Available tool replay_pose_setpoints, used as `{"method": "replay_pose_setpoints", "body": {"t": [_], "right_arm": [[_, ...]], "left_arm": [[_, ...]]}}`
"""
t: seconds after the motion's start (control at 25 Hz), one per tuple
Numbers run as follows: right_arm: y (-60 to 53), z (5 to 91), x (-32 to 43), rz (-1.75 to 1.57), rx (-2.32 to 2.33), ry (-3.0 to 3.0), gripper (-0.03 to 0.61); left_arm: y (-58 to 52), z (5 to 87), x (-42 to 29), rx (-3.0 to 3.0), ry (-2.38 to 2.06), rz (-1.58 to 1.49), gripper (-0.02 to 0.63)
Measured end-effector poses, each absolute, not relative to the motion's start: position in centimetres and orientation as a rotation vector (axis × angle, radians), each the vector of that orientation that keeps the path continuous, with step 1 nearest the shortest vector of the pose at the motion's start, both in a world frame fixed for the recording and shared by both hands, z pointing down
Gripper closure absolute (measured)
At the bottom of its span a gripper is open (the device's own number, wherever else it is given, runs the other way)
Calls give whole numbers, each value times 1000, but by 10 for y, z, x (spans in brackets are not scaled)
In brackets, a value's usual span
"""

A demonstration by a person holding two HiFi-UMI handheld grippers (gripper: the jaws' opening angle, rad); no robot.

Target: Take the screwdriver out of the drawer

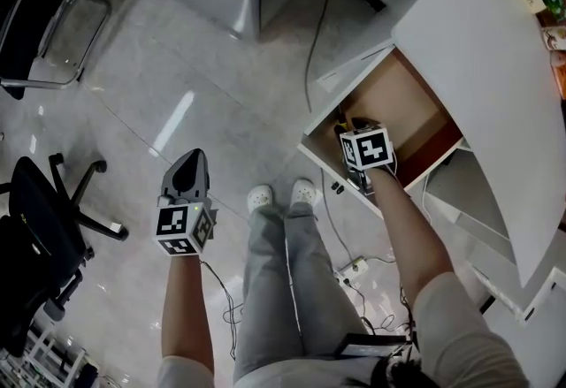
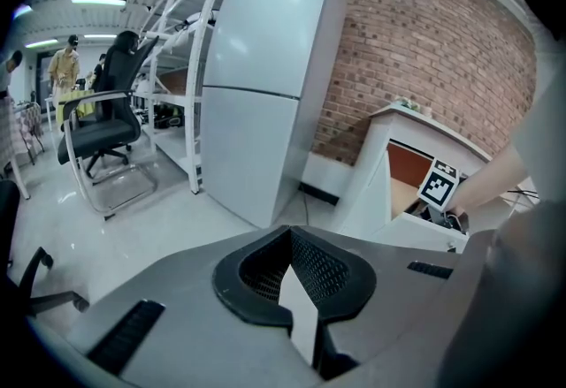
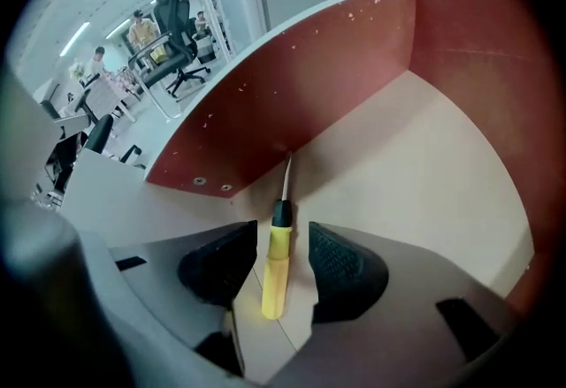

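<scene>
Right gripper (image 3: 283,232) stands in the drawer (image 3: 424,165), jaws apart around the yellow-handled screwdriver (image 3: 274,276) without touching it. Left gripper (image 2: 290,240), jaws together and empty, hangs above the floor (image 1: 177,77).

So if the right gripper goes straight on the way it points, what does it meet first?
The screwdriver: its yellow handle lies between the open jaws of the right gripper, untouched, on the drawer floor. Depth is hard to judge, but the floor seems to come right after.
</scene>
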State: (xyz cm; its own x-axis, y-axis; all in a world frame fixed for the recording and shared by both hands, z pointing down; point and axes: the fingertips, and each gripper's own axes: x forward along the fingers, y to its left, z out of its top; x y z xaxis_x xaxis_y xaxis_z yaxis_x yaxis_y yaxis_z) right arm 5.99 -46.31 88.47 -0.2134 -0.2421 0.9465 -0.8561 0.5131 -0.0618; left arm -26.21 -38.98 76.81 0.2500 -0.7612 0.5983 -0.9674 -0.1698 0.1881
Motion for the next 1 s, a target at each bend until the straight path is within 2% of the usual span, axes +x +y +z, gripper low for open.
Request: {"method": "replay_pose_setpoints", "body": {"t": [0.32, 0.44, 1.0], "right_arm": [[-465, 894, 63, 627, 940, -1643, 436], [-467, 894, 71, 631, 983, -1621, 493], [-464, 857, 67, 618, 974, -1721, 499]], "left_arm": [[-382, 772, -271, 1975, -1577, 506, 601], [-381, 772, -271, 1974, -1576, 509, 601], [-390, 752, -257, 1979, -1584, 494, 601]]}}
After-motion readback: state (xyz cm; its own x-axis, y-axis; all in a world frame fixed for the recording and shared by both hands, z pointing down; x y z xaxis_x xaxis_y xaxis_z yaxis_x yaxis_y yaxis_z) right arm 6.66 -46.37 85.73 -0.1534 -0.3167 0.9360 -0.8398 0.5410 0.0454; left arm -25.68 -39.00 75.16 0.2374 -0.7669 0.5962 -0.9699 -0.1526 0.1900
